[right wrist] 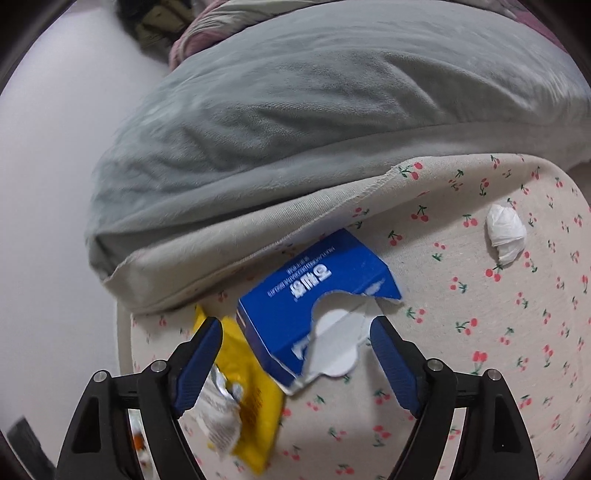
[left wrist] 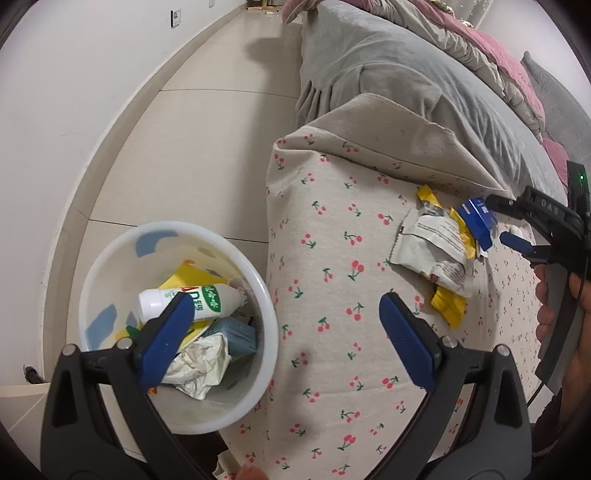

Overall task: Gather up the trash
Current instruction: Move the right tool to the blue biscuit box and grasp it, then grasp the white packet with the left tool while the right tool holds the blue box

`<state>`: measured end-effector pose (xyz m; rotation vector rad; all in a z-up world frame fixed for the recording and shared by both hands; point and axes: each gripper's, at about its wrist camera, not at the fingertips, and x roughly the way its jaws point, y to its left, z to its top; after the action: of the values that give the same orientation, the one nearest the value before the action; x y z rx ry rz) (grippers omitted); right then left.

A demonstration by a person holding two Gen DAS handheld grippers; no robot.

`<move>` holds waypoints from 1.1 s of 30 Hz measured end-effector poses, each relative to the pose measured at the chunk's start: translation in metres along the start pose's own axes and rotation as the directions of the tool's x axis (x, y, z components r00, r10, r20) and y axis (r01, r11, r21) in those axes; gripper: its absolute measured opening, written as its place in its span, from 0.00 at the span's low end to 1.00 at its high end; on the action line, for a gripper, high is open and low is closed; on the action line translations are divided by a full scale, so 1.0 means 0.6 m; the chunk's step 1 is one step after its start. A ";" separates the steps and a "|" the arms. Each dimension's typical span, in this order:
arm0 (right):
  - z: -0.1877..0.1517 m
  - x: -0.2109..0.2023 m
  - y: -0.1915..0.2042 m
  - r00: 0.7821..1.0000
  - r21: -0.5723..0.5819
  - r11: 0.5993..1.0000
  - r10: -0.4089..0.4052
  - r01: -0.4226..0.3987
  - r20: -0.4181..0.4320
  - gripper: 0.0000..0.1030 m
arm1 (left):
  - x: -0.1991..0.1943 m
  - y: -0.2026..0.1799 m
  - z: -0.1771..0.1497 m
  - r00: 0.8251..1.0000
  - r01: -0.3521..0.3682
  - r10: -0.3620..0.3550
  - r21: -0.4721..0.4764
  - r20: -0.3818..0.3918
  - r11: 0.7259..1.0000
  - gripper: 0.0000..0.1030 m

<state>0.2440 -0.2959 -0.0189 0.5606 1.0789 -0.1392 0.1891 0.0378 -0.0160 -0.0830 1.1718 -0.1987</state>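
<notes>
My right gripper (right wrist: 295, 332) stood wide, straddling the torn blue cardboard box (right wrist: 310, 295) without pressing it, near the cherry-printed mattress edge (left wrist: 273, 229). My left gripper (left wrist: 284, 325) hung released above the round white plastic bin (left wrist: 258, 280).

A bedroom in a home: a bed (left wrist: 332, 258) under a cherry-print sheet, a grey duvet (left wrist: 388, 74) and pink quilt (left wrist: 491, 48) heaped on it, pale floor tiles (left wrist: 207, 129), a white wall (left wrist: 74, 92) with a socket (left wrist: 176, 17), and a small bin (left wrist: 177, 236) alongside.

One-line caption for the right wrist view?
Open right gripper straddles a torn blue box on the cherry-print bedsheet, beside a yellow wrapper.
</notes>
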 end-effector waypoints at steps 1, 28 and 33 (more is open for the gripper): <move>0.001 0.004 0.003 1.000 0.012 1.000 0.002 -0.002 0.002 0.81 | 0.001 0.003 0.001 1.000 -0.003 0.003 -0.003 -0.001 1.000 0.97; 0.008 0.041 -0.037 0.991 -0.046 0.999 -0.017 0.011 -0.134 0.53 | 0.028 -0.076 0.017 0.999 0.026 -0.024 0.067 -0.033 0.997 0.97; -0.013 0.001 -0.047 0.991 -0.078 0.996 0.027 -0.037 -0.132 0.53 | 0.036 -0.115 0.030 0.997 0.072 -0.069 0.065 -0.038 0.995 0.97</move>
<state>0.2273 -0.3162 -0.0323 0.5197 1.1968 -0.0309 0.2057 -0.0344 -0.0170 -0.0630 1.1980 -0.3021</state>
